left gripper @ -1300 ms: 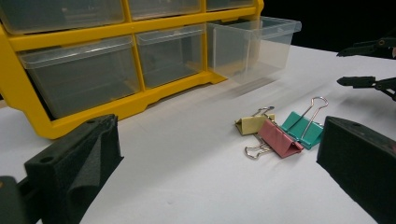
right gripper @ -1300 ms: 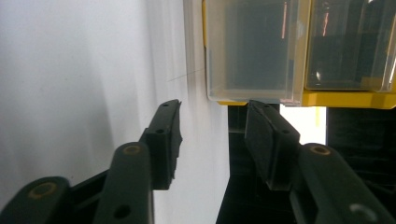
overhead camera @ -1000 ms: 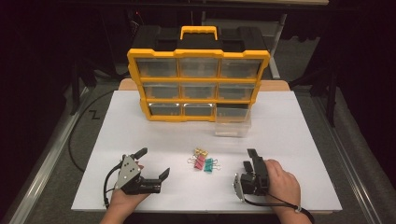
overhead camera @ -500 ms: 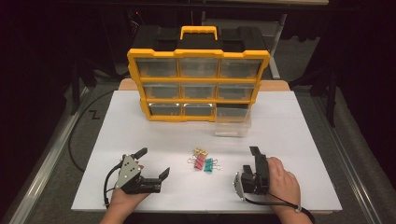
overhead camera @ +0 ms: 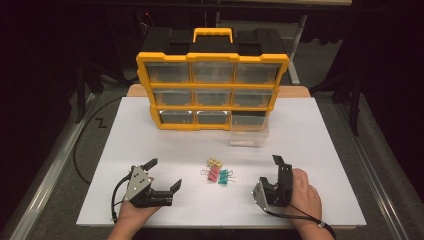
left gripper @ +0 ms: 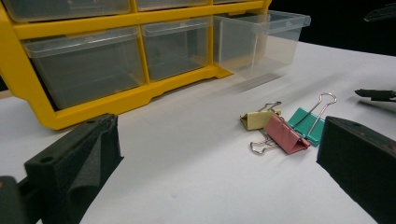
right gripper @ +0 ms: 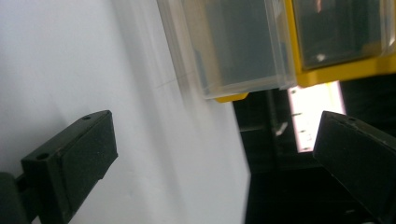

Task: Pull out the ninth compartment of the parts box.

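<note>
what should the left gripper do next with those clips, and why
Probably ease the left gripper forward toward the binder clips. Its jaws are open and empty, the clips lie loose just ahead, and the bottom right drawer of the organiser is pulled out, apparently empty.

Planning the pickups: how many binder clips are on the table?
3, in one cluster between the grippers: yellow clip farthest from the person, pink clip and teal clip side by side nearer, teal toward the right gripper. None looks hidden.
</note>
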`<state>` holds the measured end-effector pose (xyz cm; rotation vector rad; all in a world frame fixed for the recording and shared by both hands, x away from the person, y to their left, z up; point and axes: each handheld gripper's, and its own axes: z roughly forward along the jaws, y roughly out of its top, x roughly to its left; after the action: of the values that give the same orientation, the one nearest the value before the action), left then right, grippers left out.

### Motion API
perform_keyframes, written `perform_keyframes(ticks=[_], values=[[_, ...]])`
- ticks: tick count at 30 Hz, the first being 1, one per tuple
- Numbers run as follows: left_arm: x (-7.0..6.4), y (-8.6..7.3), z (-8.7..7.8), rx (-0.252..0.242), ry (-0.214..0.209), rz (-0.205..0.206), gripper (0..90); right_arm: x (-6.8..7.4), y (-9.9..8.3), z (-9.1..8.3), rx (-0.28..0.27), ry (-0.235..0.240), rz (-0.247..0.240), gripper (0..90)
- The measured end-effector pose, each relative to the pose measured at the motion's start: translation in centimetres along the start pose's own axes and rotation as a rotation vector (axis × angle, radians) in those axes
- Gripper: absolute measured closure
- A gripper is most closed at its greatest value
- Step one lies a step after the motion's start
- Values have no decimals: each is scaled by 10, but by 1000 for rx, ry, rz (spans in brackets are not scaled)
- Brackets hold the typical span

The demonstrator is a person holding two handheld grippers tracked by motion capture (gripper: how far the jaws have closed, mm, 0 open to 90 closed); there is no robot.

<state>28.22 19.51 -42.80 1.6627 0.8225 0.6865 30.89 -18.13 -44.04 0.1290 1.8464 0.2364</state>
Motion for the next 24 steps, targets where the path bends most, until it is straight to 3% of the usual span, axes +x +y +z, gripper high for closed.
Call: perform_keyframes(ticks=[1, 2, 6, 13, 14, 24], values=[[0, 0, 0, 1, 0, 0, 3, -1, -3, 2, 5, 22, 78, 5], [0, 0, 0, 1, 0, 0, 2, -1, -3, 2, 5, 22, 78, 5], [0, 0, 0, 2, -8, -13, 5, -4, -7, 2, -5, 64, 189, 5], [0, 0, 0, 2, -4, -12, 5, -6, -12, 5, 7, 104, 291, 5], [0, 0, 0, 1, -2, -10, 5, -6, -13, 5, 2, 122, 352, 5], [2, 0, -1, -9, 12, -24, 5, -12, -15, 3, -12, 174, 526, 5]])
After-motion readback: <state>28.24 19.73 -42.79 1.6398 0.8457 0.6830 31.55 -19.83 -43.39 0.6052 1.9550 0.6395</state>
